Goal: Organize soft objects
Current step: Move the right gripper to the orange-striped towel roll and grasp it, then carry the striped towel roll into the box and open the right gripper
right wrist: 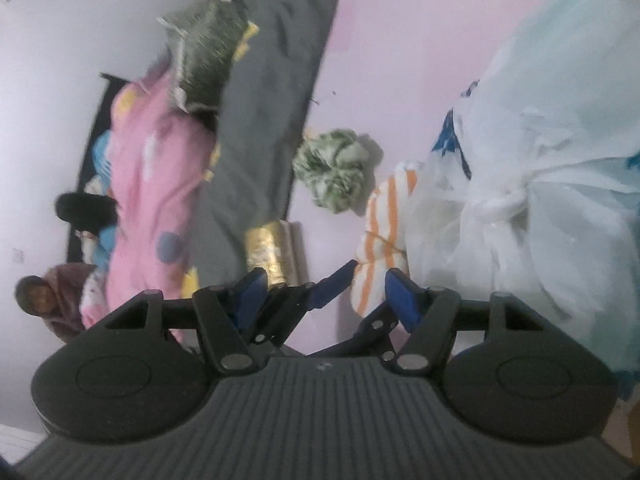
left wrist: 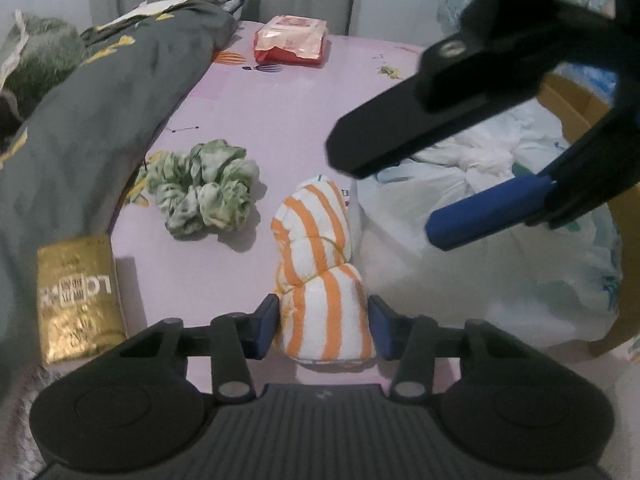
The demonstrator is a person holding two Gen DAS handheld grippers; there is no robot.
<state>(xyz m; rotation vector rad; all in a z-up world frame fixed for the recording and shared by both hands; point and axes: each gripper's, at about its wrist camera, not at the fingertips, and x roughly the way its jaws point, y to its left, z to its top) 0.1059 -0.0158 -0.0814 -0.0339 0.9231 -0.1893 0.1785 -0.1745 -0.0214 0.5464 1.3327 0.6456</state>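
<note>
On the lilac tabletop (left wrist: pixel 280 112), the orange-striped rolled towel (left wrist: pixel 320 264) lies beside a knotted white plastic bag (left wrist: pixel 460 216), its near end between the left gripper (left wrist: pixel 324 328) fingers, which look pressed against it, while the right gripper (left wrist: pixel 388 200) fingers hang spread above the bag.

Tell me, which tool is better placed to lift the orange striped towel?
Left. The left tool has its fingers on both sides of the striped towel; the right tool hangs open above the plastic bag.
</note>
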